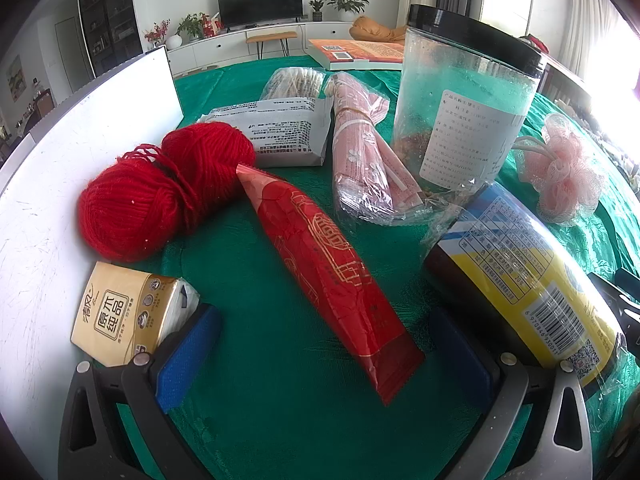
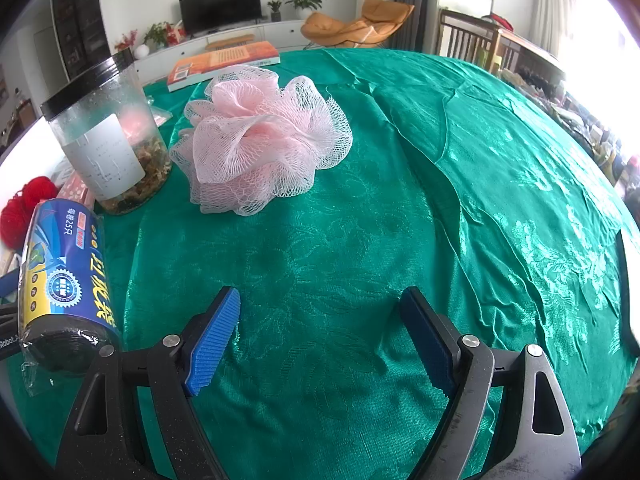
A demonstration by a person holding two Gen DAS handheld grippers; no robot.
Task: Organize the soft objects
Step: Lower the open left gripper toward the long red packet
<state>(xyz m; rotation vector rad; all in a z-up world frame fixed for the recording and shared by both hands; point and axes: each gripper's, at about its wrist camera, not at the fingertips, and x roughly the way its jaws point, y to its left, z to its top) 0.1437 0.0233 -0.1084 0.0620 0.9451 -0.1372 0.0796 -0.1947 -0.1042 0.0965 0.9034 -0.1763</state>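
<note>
On green cloth [image 2: 360,240] | pink mesh pouf [image 2: 260,140], ruffled, untouched | right gripper [image 2: 320,344], left gripper [image 1: 324,344] spread, empty

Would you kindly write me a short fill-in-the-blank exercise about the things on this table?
1. The tablecloth is ____ in colour.
2. The yarn is ____ in colour.
3. The clear jar has a ____ lid.
4. The pink mesh sponge lies in front of the ____ tool, whose jaws stand apart with nothing between them.

Missing words: green; red; black; right
</note>
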